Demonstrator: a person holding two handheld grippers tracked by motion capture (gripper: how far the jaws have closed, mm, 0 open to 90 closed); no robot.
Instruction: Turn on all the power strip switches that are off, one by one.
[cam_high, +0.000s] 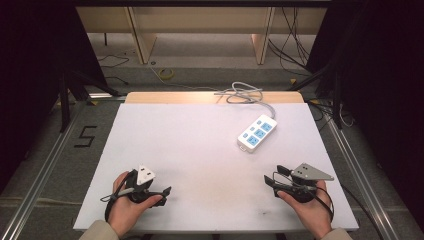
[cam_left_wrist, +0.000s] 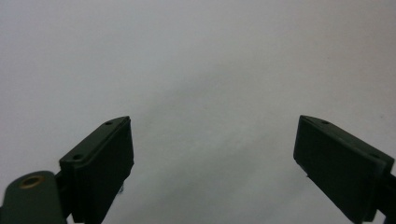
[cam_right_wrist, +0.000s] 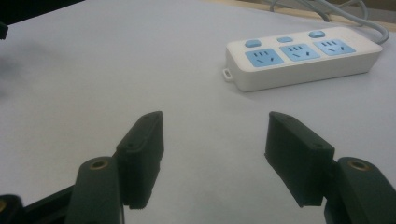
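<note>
Both pairs of jaws stand spread wide with nothing between them. On the right gripper (cam_right_wrist: 215, 140), seen in its own view, the two black jaws rise apart from the bottom edge over bare white surface, and beyond them, well apart from the tips, lies a white power strip (cam_right_wrist: 303, 56) with three pale blue sockets and three blue switches along its far edge. On the left gripper (cam_left_wrist: 212, 154), in its own view, the jaws are likewise parted, with plain white tabletop (cam_left_wrist: 196, 65) between and ahead of them. From the high view, the left gripper (cam_high: 162, 192) sits near the front left of the table (cam_high: 165, 135), held in the person's left hand (cam_high: 127, 207), its jaws pointing toward the middle of the table; a grey three-cornered plate tops it. The right gripper (cam_high: 272, 180) sits near the front right, held in the right hand (cam_high: 307, 207), its jaws pointing left toward the table's centre, also with a grey plate on top. The power strip (cam_high: 257, 133) lies flat on the right half of the table toward the far edge, angled so that its long side runs diagonally, nearer to the right gripper than to the left but touched by neither. Its grey cord (cam_high: 245, 93) runs from the far end and coils loosely at the back edge of the table, on the wooden strip there.
</note>
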